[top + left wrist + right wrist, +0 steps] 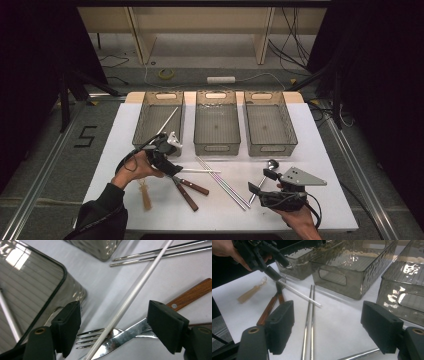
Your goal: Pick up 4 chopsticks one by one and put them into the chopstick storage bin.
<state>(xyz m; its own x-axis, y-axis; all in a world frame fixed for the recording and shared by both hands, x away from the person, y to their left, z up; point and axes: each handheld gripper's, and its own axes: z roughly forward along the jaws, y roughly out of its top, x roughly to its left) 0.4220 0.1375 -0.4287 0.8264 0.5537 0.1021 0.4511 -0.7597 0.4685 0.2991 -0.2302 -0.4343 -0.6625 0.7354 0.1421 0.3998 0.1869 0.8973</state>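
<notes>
Centrally, three smoked translucent plastic bins [216,125] stand along the white table [310,150]. Left gripper [167,159], jaws spread, straddles a thin white plastic stick [130,300] lying across a steel fork [92,336] and wooden-handled knife [130,333]. Right gripper [260,181] hovers open, empty, beside paired steel chopsticks [309,322].

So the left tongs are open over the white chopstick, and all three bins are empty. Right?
Not quite. The left tongs are open over the white chopstick, but the left bin already holds a white stick, as the high view shows. The middle bin and right bin are empty.
</notes>
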